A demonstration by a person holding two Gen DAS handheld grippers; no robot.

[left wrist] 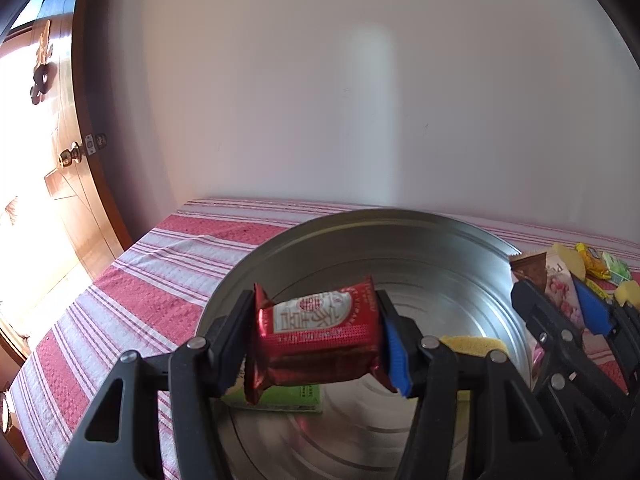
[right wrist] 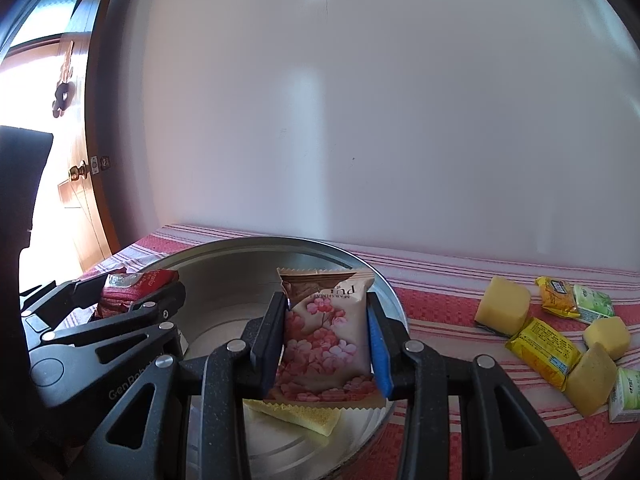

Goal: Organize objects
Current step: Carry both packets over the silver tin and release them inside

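My left gripper (left wrist: 316,344) is shut on a red snack packet (left wrist: 316,340) and holds it above the round metal tray (left wrist: 440,248). My right gripper (right wrist: 326,340) is shut on a beige packet with pink flowers (right wrist: 326,344), also over the tray (right wrist: 224,276). In the tray lie a green packet (left wrist: 288,398) and a yellow sponge piece (right wrist: 296,414). The right gripper shows at the right of the left wrist view (left wrist: 560,312); the left gripper shows at the left of the right wrist view (right wrist: 132,300).
Yellow sponge cubes (right wrist: 502,308), yellow packets (right wrist: 542,352) and green packets (right wrist: 594,304) lie on the red-and-white striped cloth (right wrist: 440,284) right of the tray. A white wall stands behind the table. A wooden door (left wrist: 60,184) is at the left.
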